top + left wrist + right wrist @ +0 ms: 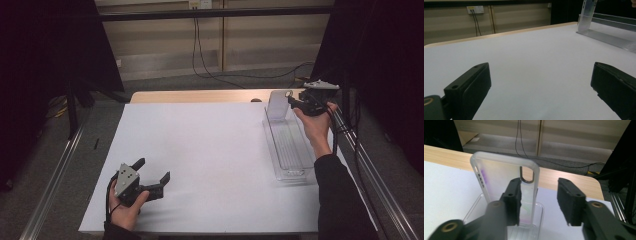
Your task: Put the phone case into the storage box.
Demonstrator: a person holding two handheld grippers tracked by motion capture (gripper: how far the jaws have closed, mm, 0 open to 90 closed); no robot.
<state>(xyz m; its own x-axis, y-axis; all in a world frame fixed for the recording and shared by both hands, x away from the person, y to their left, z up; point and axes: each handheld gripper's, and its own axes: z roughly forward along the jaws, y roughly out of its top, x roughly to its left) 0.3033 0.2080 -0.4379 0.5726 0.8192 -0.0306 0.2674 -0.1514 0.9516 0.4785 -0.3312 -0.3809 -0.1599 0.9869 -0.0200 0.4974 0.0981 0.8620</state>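
Clear phone case [504, 182] stands upright at the far end of a transparent tray [287, 150], in the upper right of the high view. In the right gripper view its camera cutout sits near the top edge, between the jaws. The right gripper [296, 102] is beside the case with its jaws spread apart, one jaw in front of the case, whether touching is unclear. The left gripper [152, 170], at the lower left, rests on the white table [200, 145] with jaws wide apart, holding nothing.
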